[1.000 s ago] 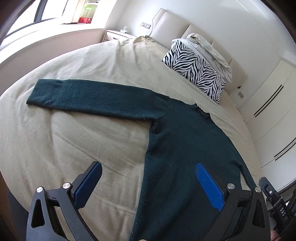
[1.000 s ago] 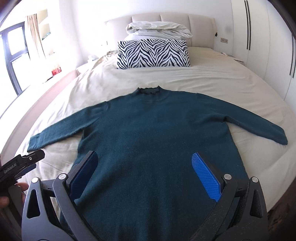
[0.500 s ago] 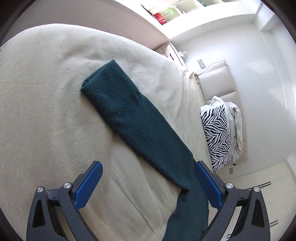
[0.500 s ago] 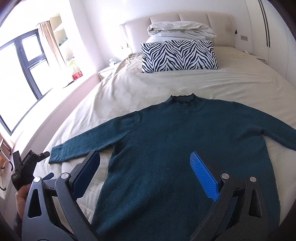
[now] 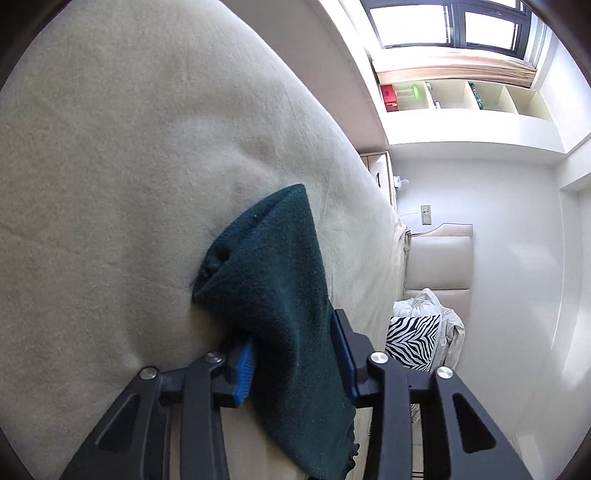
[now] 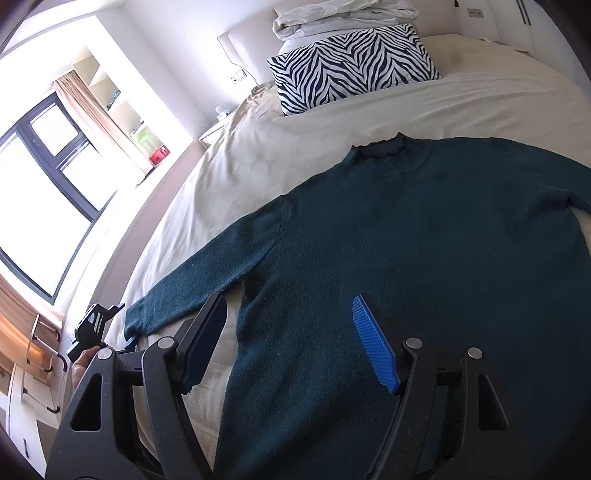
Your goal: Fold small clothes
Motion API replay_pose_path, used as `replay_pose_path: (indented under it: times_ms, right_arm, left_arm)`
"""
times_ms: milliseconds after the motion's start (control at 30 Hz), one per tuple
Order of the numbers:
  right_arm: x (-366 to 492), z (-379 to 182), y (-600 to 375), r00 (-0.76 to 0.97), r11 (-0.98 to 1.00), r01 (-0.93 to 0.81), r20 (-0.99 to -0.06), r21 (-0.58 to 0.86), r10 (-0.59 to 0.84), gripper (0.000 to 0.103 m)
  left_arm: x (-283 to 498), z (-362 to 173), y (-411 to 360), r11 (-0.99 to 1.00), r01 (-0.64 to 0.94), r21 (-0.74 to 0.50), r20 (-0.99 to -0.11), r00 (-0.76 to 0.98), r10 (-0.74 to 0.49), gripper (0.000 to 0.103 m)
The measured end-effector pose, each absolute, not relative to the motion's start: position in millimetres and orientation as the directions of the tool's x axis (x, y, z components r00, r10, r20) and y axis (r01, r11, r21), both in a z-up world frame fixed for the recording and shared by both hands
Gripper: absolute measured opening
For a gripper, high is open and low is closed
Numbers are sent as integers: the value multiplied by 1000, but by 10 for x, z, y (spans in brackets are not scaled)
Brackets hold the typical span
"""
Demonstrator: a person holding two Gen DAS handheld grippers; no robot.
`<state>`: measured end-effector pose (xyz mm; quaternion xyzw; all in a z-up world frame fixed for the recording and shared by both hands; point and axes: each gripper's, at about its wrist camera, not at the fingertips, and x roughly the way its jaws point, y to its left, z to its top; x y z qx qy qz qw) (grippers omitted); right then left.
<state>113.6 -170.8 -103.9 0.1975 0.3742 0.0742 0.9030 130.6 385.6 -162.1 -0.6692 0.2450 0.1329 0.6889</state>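
Observation:
A dark teal sweater (image 6: 424,258) lies flat, front up, on the beige bed (image 6: 236,173), collar toward the headboard. Its left sleeve (image 6: 207,280) stretches toward the bed's left edge. My left gripper (image 5: 295,354) is shut on that sleeve's cuff end (image 5: 273,273), which bunches between the blue pads; it also shows small in the right wrist view (image 6: 127,338) at the cuff. My right gripper (image 6: 291,339) is open and empty, hovering over the sweater's lower left body. The right sleeve runs out of frame.
A zebra-print pillow (image 6: 351,62) and a bundled white duvet (image 6: 340,14) sit at the headboard. A nightstand (image 5: 380,173), shelves (image 5: 454,96) and a window (image 6: 40,177) lie along the bed's left side.
My left gripper swung to the sleeve end and closed on the cuff, which was lying flat before. The right gripper drifted left over the sweater and stayed open.

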Motion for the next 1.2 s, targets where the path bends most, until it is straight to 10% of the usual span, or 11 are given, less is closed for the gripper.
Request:
replay_pose_path:
  times_ms: [333, 667, 733, 867, 967, 1200]
  right_arm:
    - [1063, -1263, -2469, 729, 871, 120, -638, 476, 248, 70]
    - [1214, -1497, -3296, 732, 799, 208, -632, 564, 255, 70]
    - [1350, -1598, -3433, 711, 772, 207, -635, 600, 303, 70]
    - [1711, -1819, -3586, 655, 697, 208, -626, 687, 422, 70]
    - [2033, -1908, -3472, 623, 665, 164, -599, 729, 503, 71]
    - [2802, -2209, -3007, 474, 602, 212, -620, 770, 626, 71]
  left_arm:
    - [2004, -502, 2775, 578, -338, -743, -501, 853, -145, 14]
    - [2479, -441, -400, 939, 223, -262, -633, 695, -342, 16]
    - [2448, -732, -700, 942, 262, -210, -698, 635, -332, 21]
    - [2278, -1026, -741, 954, 233, -189, -762, 578, -292, 71]
    - [2087, -978, -609, 955, 232, -187, -739, 607, -292, 87]
    - [1671, -978, -248, 951, 213, -224, -737, 601, -308, 89]
